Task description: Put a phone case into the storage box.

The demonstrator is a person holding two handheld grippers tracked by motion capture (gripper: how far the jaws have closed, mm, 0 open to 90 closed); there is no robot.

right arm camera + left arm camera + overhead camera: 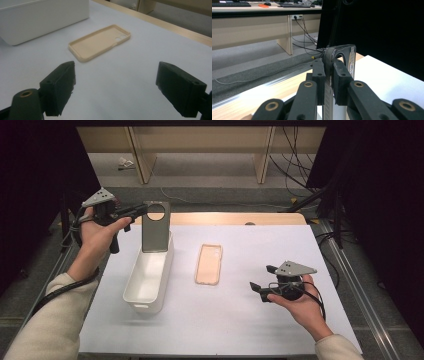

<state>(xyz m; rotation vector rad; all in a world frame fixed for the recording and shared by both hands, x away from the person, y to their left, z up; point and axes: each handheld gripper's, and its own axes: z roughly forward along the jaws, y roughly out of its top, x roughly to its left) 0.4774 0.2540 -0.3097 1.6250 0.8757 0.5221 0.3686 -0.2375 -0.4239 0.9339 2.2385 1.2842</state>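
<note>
Left tool (134,213) is clamped on the top edge of a grey phone case (155,227), held upright over the far end of the white bin (131,285). Right tool (261,277) is held with its jaws spread wide and empty, near the beige phone case (208,264) lying flat on the surface (240,320). The grey case should be lowered slowly, kept inside the bin walls, and released only once it is low inside.

Glossy dark grey plastic phone case (155,227); matt white plastic bin (148,280); at three o'clock, soft matt beige rubbery phone case (208,264); smooth white tabletop (240,320).
</note>
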